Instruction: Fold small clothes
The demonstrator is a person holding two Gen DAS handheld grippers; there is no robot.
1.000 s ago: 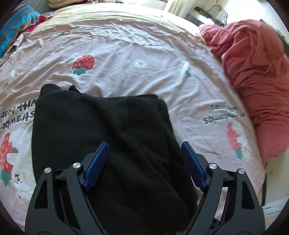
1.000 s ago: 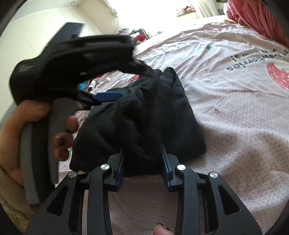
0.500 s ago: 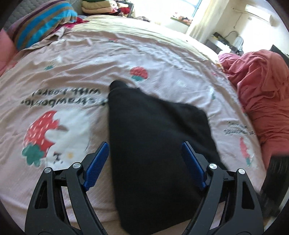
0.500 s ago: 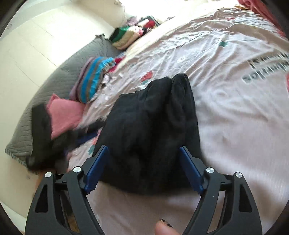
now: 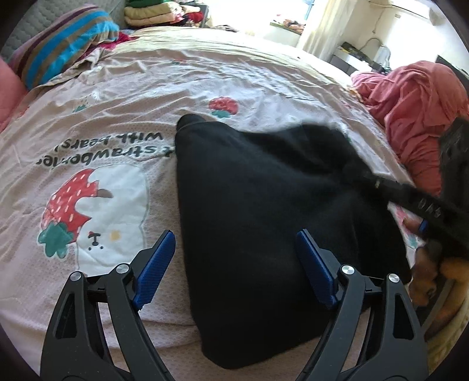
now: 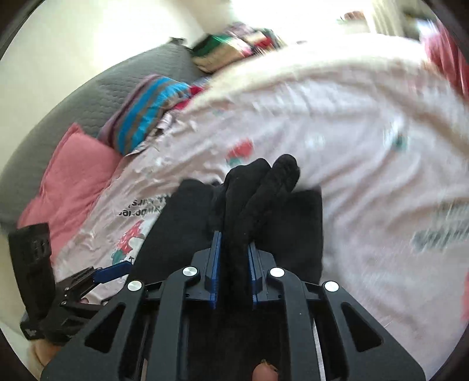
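A black garment (image 5: 263, 190) lies folded on the pink strawberry bedspread (image 5: 117, 117). My left gripper (image 5: 234, 234) hovers over its near part, jaws wide and still opening; the blue pads straddle the cloth without pressing it. In the right wrist view, my right gripper (image 6: 234, 239) is closing, its pads pinching a bunched fold of the black garment (image 6: 293, 219) that rises above the rest. The right gripper (image 5: 425, 205) shows blurred at the right edge of the left wrist view. The left gripper (image 6: 114, 271) shows at the lower left of the right wrist view.
A heap of red clothing (image 5: 416, 96) lies at the bed's right side. A striped pillow (image 5: 67, 35) and a pink pillow (image 6: 73, 170) rest by the grey headboard (image 6: 88, 88). Folded clothes (image 5: 158, 14) are stacked at the far end.
My right gripper let go of the garment, opened wide, then shut on a fold of it and rose. My left gripper drew back from the cloth, jaws still wide.
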